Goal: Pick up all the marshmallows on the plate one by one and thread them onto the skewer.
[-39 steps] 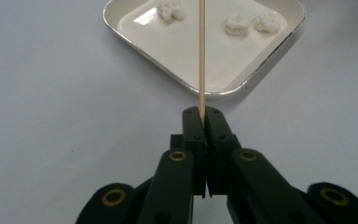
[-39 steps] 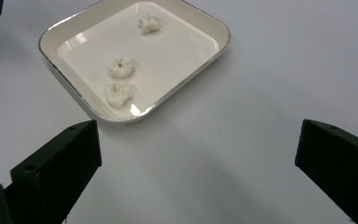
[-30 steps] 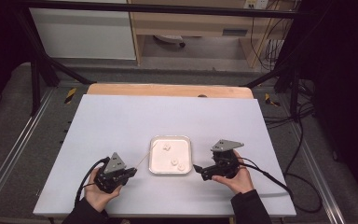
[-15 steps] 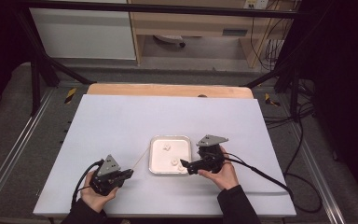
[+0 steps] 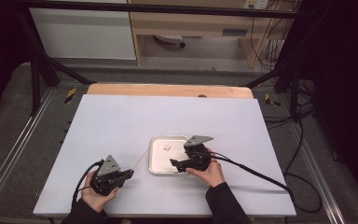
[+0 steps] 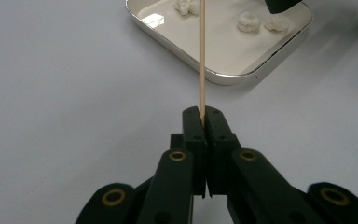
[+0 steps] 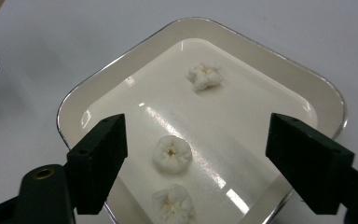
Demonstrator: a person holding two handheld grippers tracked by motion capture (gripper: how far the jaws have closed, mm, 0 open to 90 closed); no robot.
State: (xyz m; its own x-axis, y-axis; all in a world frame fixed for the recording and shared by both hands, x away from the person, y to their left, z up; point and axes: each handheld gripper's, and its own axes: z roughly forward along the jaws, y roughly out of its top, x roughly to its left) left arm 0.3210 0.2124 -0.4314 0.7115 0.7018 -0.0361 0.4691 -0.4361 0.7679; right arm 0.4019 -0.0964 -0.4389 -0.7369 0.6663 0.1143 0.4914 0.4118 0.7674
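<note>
Near the front edge of the white table, toward its middle, sits a shallow silver tray with small white popcorn-like pieces lying loose on its floor. Open tabletop spreads on every side of the tray, with wide room toward the back and left edges, so neither hand is hemmed in.

Over the tray's right half hovers the right gripper, by far the nearer of the two to the pieces. Its jaws stand spread and have just been closing, with nothing pinched yet; two pieces lie between them. The rounder piece lies straight ahead and just below, a second piece closer still, and a third piece farther off toward the tray's far wall.

Left of the tray, near the table's front edge, the left gripper has its jaws pressed together on a thin wooden skewer. The skewer's long axis runs straight out from the jaws toward the tray, its far end reaching over the tray's near-left rim.

The coming move probably turns on lifting one piece and lining it up with that point.
</note>
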